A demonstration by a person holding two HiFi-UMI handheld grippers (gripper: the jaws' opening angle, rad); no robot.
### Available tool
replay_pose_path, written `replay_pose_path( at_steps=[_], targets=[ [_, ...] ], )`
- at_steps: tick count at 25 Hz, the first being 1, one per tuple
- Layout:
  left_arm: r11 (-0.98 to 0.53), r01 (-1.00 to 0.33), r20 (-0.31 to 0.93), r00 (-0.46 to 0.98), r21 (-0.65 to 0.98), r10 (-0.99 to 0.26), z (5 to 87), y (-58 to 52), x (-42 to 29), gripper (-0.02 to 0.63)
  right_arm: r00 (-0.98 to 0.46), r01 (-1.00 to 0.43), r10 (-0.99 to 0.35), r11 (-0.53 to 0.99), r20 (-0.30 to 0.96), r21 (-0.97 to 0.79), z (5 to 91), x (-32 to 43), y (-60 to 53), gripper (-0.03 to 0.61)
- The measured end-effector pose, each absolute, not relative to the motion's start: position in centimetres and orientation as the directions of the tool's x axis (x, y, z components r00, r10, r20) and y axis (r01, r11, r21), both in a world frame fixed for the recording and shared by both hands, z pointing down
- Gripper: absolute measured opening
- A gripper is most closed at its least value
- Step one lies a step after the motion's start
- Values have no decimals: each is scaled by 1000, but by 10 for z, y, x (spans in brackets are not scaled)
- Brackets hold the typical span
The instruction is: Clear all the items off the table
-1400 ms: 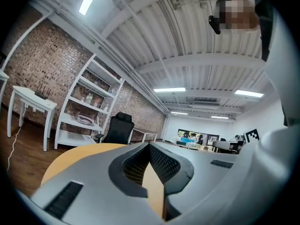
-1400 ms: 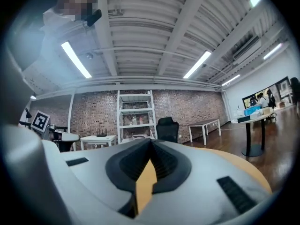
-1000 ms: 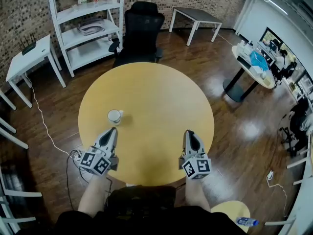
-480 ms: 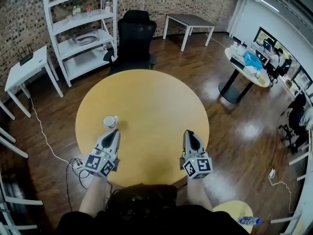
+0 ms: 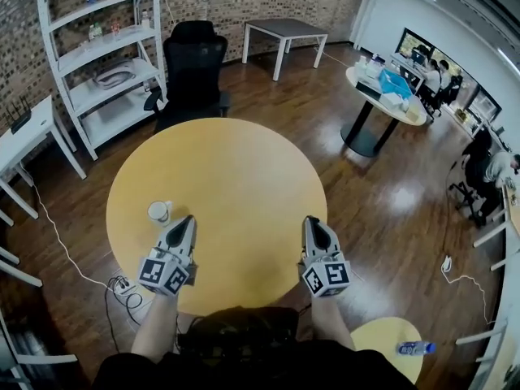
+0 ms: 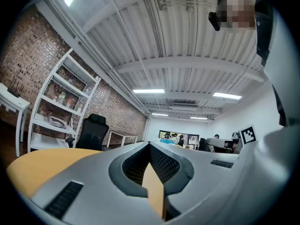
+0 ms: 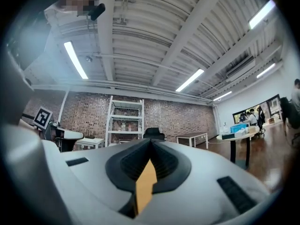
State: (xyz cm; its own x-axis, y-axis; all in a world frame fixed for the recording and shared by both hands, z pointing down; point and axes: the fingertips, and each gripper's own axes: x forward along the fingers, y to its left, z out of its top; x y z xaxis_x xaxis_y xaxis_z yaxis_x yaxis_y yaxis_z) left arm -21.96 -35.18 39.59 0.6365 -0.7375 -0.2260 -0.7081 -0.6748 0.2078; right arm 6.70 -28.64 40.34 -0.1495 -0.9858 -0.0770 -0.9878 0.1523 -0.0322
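Note:
A small white cup (image 5: 159, 211) stands near the left edge of the round yellow table (image 5: 227, 177). My left gripper (image 5: 186, 221) hovers over the table's near left part, its tip just right of the cup and apart from it, jaws shut with nothing between them. My right gripper (image 5: 314, 224) is over the near right edge, also shut and empty. In the left gripper view the closed jaws (image 6: 151, 146) point across the yellow tabletop (image 6: 42, 165); the cup is not in that view. The right gripper view shows closed jaws (image 7: 150, 144) pointing level at the brick wall.
A black office chair (image 5: 193, 63) stands behind the table, with a white shelf unit (image 5: 101, 63) to its left. Cables (image 5: 118, 287) lie on the wooden floor at the near left. A yellow stool (image 5: 390, 352) with a bottle (image 5: 414, 348) is at the near right.
The view has swung, so table and cup sit further left and lower in frame. Both grippers stay shut; the left one's tip now lies closer beside the cup.

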Motion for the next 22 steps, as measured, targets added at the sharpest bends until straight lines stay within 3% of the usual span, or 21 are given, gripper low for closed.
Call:
replay_pose_path(
  at_steps=[14,22],
  targets=[
    [-914,-353,-227,891,201,-393,384,-292,0,0,344,-939,-935,-340,-82,-61,403,255,-99,5],
    [-968,-125,-240,955,218,-177,384,-236,97,0,561,-828,-824,-555,-84,-81,410,298,14,5]
  ],
)
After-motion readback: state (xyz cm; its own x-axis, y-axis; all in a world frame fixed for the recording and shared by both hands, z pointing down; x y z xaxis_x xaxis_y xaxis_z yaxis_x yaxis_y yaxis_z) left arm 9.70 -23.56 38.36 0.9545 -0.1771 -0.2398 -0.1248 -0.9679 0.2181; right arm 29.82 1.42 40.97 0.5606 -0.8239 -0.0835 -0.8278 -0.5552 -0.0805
